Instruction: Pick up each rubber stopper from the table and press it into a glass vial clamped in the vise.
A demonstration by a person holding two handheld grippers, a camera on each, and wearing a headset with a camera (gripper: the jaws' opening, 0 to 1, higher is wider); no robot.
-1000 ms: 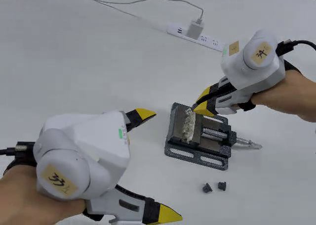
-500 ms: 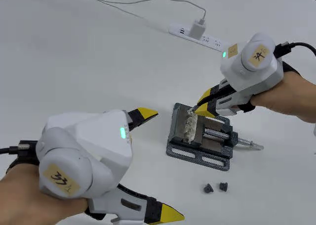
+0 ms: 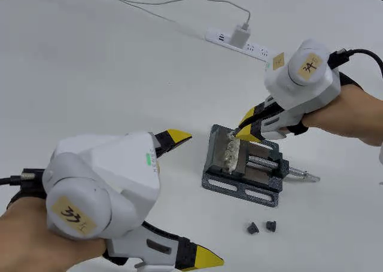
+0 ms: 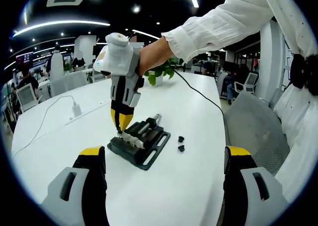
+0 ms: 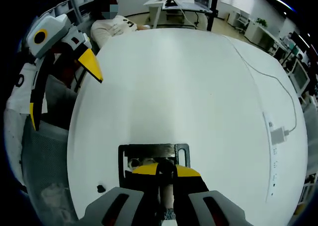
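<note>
A small dark vise (image 3: 239, 188) sits on the white table and clamps a row of glass vials (image 3: 229, 155). My right gripper (image 3: 238, 132) is shut on a dark rubber stopper, with its yellow tips right at the far end of the vial row. In the right gripper view the shut right gripper (image 5: 160, 170) covers the vise (image 5: 149, 149) just below it. Two loose stoppers (image 3: 252, 228) (image 3: 270, 225) lie in front of the vise. My left gripper (image 3: 192, 197) is open and holds nothing, well to the left of the vise (image 4: 149, 154).
A white power strip (image 3: 239, 42) with a charger and cable lies at the far side of the table. A seated person (image 5: 114, 25) is beyond the table's far edge. Office desks and chairs stand around the table.
My right gripper has tilted and eased its tips down and slightly left onto the vial row. The left gripper has barely moved.
</note>
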